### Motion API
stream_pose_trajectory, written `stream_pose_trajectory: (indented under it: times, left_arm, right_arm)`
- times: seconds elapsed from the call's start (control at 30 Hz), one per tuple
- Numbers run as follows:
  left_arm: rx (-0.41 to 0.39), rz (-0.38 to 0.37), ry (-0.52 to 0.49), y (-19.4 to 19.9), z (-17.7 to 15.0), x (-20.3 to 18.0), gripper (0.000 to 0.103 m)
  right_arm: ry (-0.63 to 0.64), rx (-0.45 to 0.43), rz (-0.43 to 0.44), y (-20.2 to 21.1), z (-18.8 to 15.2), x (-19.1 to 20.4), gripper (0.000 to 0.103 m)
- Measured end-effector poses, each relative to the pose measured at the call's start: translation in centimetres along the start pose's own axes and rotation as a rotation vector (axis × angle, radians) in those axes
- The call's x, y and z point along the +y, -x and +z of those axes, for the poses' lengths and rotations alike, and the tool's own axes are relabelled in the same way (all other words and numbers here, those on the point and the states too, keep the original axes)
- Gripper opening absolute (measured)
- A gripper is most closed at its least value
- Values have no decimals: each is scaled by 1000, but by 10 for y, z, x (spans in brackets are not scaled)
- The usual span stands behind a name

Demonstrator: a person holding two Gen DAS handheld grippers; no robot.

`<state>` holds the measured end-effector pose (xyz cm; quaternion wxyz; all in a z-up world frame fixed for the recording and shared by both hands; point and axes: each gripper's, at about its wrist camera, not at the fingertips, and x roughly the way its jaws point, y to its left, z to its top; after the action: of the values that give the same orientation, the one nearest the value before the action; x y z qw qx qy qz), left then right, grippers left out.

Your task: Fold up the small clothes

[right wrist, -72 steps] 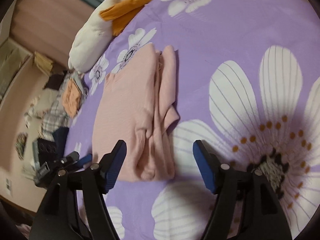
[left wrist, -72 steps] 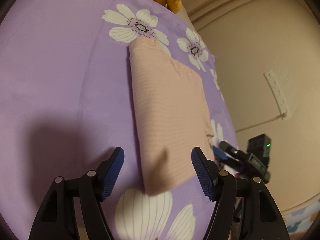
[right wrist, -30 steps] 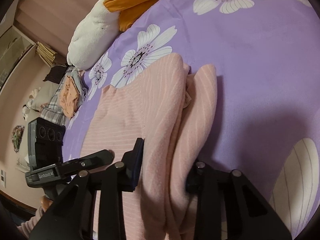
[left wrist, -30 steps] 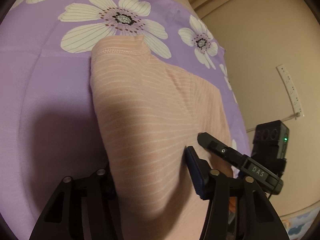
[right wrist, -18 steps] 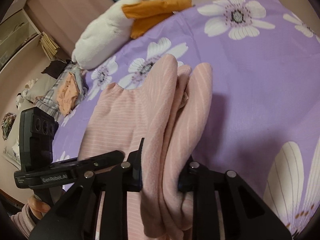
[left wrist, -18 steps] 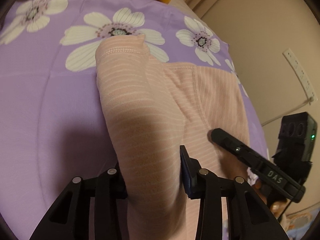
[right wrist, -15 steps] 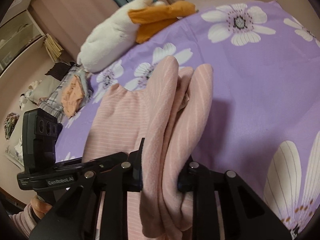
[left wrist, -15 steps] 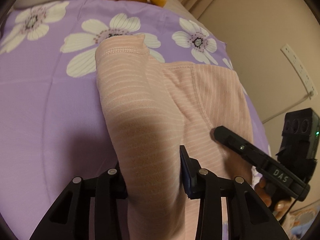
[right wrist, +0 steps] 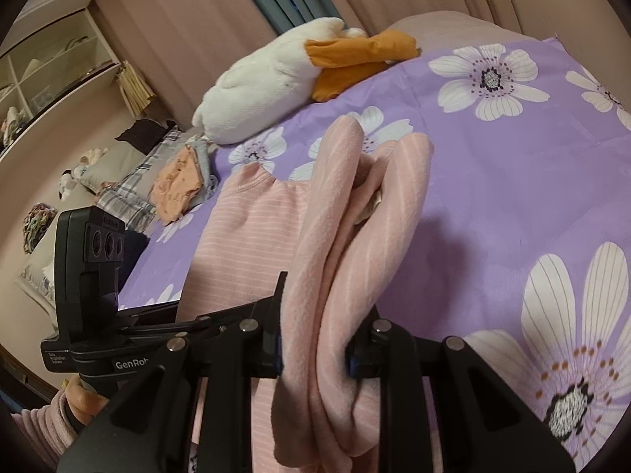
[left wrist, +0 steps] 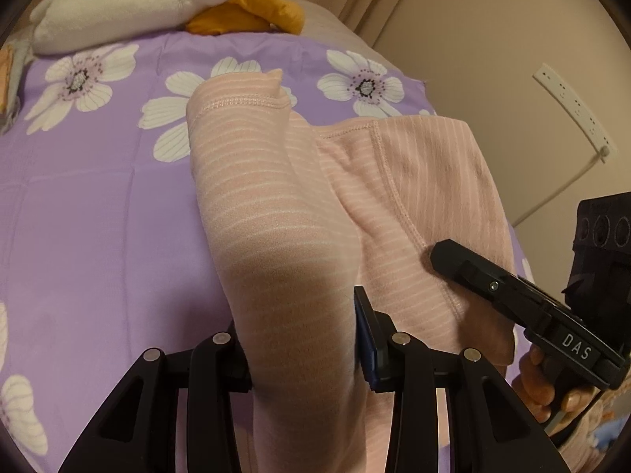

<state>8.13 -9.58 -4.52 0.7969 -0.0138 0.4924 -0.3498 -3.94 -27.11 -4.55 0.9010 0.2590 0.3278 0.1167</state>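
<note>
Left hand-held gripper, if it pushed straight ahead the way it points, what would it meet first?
The pink striped garment already clamped in the left hand-held gripper; beyond that, probably the purple flowered bedsheet, though depth is unclear.

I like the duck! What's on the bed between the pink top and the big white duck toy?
Only bare purple flowered sheet lies between the pink striped top and plush duck, seen from the right wrist.

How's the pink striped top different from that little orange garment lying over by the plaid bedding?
The pink striped top is pinched in the left gripper and the right gripper, its near end raised off the purple flowered sheet; the orange garment lies loose and untouched on other clothes. The top has thin pale stripes; the orange one looks speckled. The top spreads wider, the orange one sits crumpled. Both are small, soft clothes.
</note>
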Motion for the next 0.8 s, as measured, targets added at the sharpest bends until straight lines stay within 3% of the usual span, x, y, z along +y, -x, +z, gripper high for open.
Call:
stream_pose_trajectory:
  times: [0.4,0.8]
  left_arm:
    - [-41,39,-3,44,-34,-4,38]
    - [-108,65,32,81,-49,5,38]
  right_arm:
    - [38,-1,52,29,-26,40,23]
    - [116,1,96,37,-29,78,23]
